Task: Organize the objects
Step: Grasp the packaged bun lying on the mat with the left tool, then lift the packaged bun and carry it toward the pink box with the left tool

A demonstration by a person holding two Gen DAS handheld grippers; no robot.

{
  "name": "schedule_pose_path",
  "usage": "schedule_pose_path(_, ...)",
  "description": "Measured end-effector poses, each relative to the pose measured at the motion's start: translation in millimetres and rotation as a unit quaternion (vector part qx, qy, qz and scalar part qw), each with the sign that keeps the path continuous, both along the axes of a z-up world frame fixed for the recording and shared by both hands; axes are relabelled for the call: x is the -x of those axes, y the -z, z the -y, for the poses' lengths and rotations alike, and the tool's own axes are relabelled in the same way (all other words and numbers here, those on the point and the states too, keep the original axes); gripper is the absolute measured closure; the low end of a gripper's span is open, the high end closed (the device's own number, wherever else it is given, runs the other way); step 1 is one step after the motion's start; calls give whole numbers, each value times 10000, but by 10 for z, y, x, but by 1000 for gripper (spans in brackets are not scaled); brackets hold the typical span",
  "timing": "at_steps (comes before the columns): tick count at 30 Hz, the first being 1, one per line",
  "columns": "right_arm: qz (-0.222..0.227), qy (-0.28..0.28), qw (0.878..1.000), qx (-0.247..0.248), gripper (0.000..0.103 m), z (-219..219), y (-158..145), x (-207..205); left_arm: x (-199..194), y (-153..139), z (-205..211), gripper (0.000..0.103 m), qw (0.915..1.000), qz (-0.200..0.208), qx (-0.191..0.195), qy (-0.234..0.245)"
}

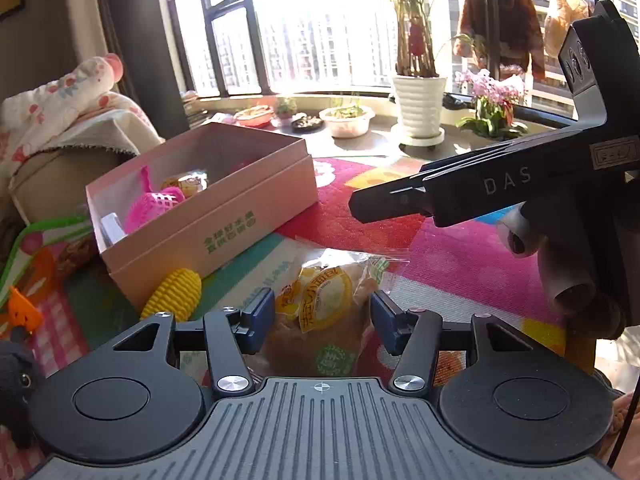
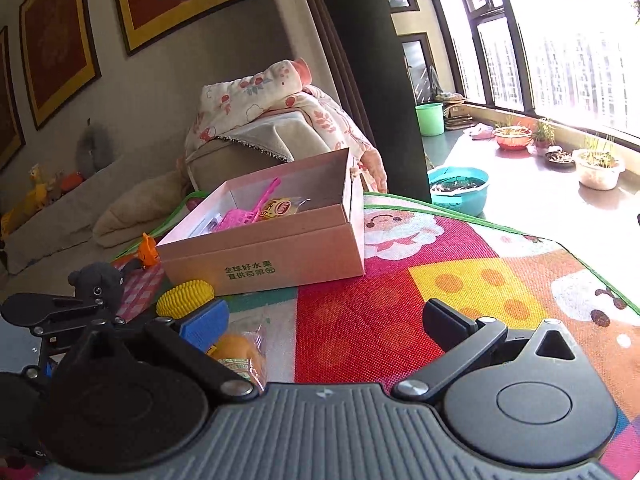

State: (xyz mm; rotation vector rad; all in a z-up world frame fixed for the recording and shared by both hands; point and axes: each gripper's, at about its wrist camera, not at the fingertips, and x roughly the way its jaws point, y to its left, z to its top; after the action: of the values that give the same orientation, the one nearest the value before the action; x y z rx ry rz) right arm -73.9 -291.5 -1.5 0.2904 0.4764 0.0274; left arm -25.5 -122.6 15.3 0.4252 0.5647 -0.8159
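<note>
A: Where's the bread pkt [image 1: 320,312] rn?

B: On the play mat [image 1: 460,264], right between my left gripper [image 1: 322,316] fingers, just in front of the pink box [image 1: 224,236]. Jaws are spread either side of the wrapper – pads look clear of it, so I'm not pinching anything yet.

A: And the right gripper [image 2: 324,320]?

B: Spread wide, nothing btwn the fingers, only bare mat. In the left wrist view it hangs off to the right, above the mat and well apart from the box. Not in my way.

A: So which step?

B: Lining up for the pick, I'd say. Box already holds a pink toy basket [image 1: 154,206] and another wrapped snack [image 1: 188,184]; the pkt, the toy corn [image 1: 174,294], a black plush [image 2: 98,282] and an orange toy [image 2: 148,252] are outside it.

A: Next move needs what?

B: Close on the pkt w/o crushing it – soft bread, slippery film, so a light squeeze around the middle, not the loose edge. Then lift enough to clear the near wall of the box, which is close. Corn sits just left of my left finger, touching the box front, so I should keep the finger off it
</note>
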Motion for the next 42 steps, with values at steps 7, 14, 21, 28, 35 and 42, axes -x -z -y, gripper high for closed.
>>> schedule_pose_path(7,-104,73,9999,-11,0,-19,30,-20,-146,107,166,31,9992,-146,-374,-10)
schedule_pose_path(14,-167,102,9998,-36,0,-13,45,-28,-124,138,124,34,9995,-168,-174,-180)
schedule_pose_path(21,-363,123,9993,-2,0,-21,68,-92,-49,134,71,40,9987,-218,85,-444)
schedule_pose_path(28,-592,224,9980,4,0,-20,107,-162,129,77,-133,41,9969,-202,-266,-708)
schedule_pose_path(35,-687,200,9974,29,0,-31,124,-195,73,70,-354,40,9932,-388,-129,-1092)
schedule_pose_path(42,-986,207,9948,159,0,-72,132,-284,1,53,-321,43,9899,-503,224,-1304)
